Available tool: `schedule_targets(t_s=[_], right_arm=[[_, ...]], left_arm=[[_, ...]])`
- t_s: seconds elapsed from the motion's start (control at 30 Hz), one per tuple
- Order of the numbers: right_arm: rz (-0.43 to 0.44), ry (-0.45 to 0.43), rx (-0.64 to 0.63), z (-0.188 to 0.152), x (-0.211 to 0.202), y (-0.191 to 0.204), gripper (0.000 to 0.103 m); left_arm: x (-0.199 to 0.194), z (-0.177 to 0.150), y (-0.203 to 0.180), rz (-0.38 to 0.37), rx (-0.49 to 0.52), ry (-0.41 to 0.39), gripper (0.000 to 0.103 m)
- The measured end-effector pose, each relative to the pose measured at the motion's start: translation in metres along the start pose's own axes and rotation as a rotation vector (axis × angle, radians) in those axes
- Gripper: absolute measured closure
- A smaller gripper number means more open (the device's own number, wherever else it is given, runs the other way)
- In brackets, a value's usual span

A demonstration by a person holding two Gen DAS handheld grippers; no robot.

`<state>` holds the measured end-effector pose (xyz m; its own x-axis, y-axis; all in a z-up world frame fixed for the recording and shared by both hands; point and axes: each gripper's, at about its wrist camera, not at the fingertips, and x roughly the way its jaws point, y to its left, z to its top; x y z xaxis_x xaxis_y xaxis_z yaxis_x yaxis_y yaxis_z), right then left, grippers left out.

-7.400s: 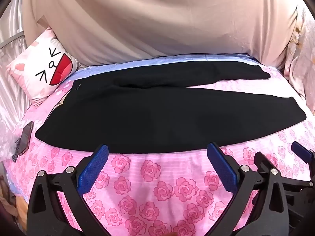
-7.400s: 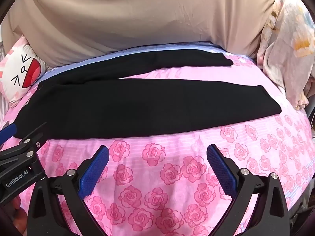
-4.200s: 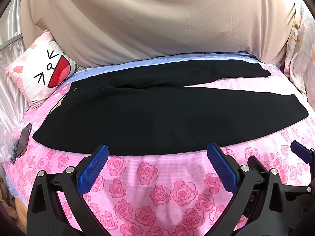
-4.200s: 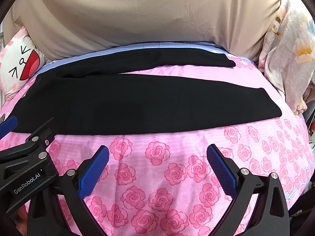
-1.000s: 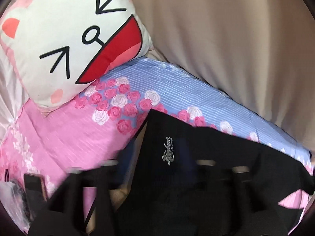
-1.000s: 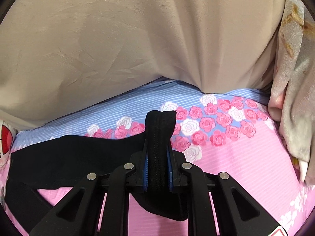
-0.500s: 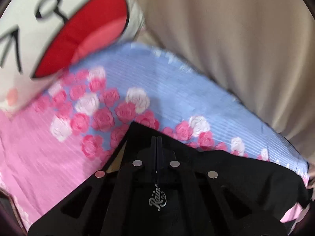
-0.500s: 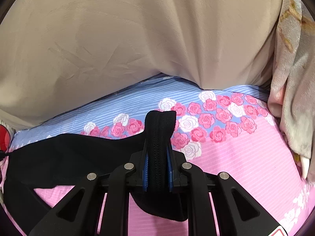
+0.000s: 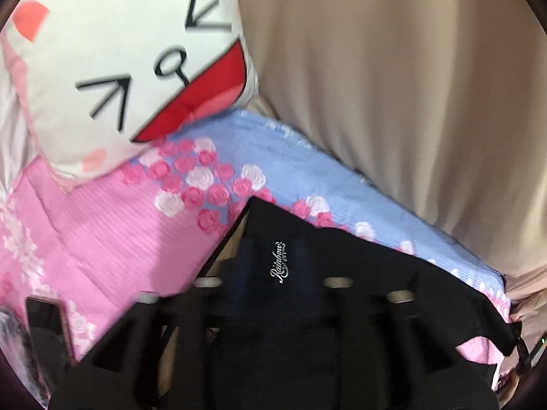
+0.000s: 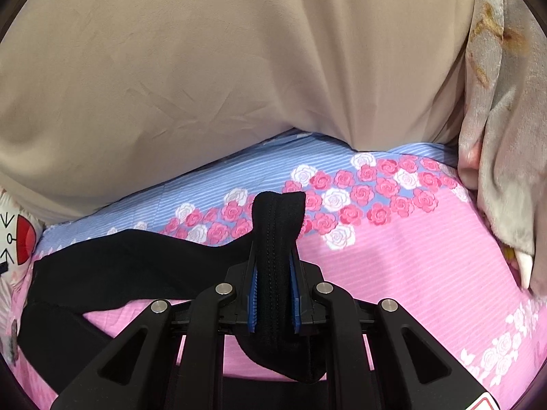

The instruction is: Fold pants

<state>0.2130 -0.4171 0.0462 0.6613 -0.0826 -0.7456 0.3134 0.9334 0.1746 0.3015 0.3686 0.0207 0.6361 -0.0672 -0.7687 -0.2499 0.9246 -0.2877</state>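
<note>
Black pants lie on a pink rose bedsheet. In the left wrist view their waistband corner [image 9: 283, 239], with a white "Rainbow" logo, lies between the blurred fingers of my left gripper [image 9: 273, 273]; the blue pads [image 9: 248, 263] stand apart on either side of it. In the right wrist view my right gripper [image 10: 273, 294] is shut on the hem end of the far pant leg [image 10: 278, 218], which stands up between the pads. The rest of that leg [image 10: 136, 256] trails left across the bed.
A white cartoon-face pillow [image 9: 119, 68] leans at the left by the beige cloth backdrop [image 10: 239, 68]. A floral blanket [image 10: 506, 136] hangs at the right. A dark phone-like object [image 9: 48, 321] lies at the bed's left edge.
The left gripper's jaws, shut half a second ago over the waistband corner, now stand apart in blur, and the view has pulled back so the pillow shows more. The right gripper keeps its hold on the hem.
</note>
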Motion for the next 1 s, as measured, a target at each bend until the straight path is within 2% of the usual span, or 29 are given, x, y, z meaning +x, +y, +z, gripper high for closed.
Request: schedule_targets(t_s=[0.03, 0.1, 0.2, 0.3, 0.37, 0.4, 0.43, 0.47, 0.5, 0.57, 0.63, 0.73, 0.8, 0.9, 1.0], right_arm=[[-0.001, 0.001, -0.005, 0.0, 0.0, 0.001, 0.09], [-0.001, 0.0, -0.021, 0.0, -0.001, 0.003, 0.09], [-0.01, -0.007, -0.041, 0.003, -0.002, 0.007, 0.09], [-0.003, -0.025, -0.033, 0.005, -0.005, 0.007, 0.09], [-0.001, -0.035, -0.032, 0.005, -0.006, 0.008, 0.09], [-0.002, -0.039, -0.033, 0.005, -0.006, 0.009, 0.09], [0.0, -0.04, -0.033, 0.005, -0.006, 0.01, 0.09], [-0.002, -0.041, -0.033, 0.005, -0.006, 0.01, 0.09], [-0.003, -0.041, -0.032, 0.004, -0.007, 0.01, 0.09], [-0.003, -0.041, -0.028, 0.003, -0.007, 0.011, 0.09], [-0.002, -0.038, -0.024, 0.002, -0.008, 0.012, 0.09], [0.004, -0.034, -0.024, 0.001, -0.01, 0.013, 0.09], [0.005, -0.033, -0.023, 0.001, -0.009, 0.014, 0.09], [0.019, -0.033, -0.016, 0.0, -0.009, 0.014, 0.09], [0.021, -0.036, -0.021, 0.0, -0.009, 0.015, 0.09]], left_arm=[[0.008, 0.0, -0.001, 0.013, 0.008, -0.003, 0.037], [0.028, 0.003, -0.007, 0.065, 0.038, -0.029, 0.036], [0.06, 0.011, -0.01, 0.033, 0.05, 0.011, 0.025], [0.085, 0.017, -0.014, 0.021, 0.085, 0.044, 0.024], [0.104, 0.019, -0.017, -0.018, 0.107, 0.107, 0.025], [0.109, 0.019, -0.019, -0.033, 0.109, 0.124, 0.031], [0.115, 0.018, -0.02, -0.046, 0.11, 0.14, 0.057], [0.119, 0.016, -0.021, -0.043, 0.113, 0.156, 0.074], [0.123, 0.014, -0.022, -0.032, 0.112, 0.174, 0.103], [0.124, 0.011, -0.023, -0.006, 0.117, 0.174, 0.103], [0.11, 0.007, -0.026, -0.004, 0.146, 0.116, 0.103], [0.076, 0.008, -0.023, -0.026, 0.138, 0.039, 0.103], [0.064, 0.014, -0.02, 0.009, 0.118, 0.013, 0.103], [0.069, 0.024, -0.011, 0.095, 0.097, 0.044, 0.102], [0.089, 0.025, -0.004, 0.114, 0.102, 0.101, 0.102]])
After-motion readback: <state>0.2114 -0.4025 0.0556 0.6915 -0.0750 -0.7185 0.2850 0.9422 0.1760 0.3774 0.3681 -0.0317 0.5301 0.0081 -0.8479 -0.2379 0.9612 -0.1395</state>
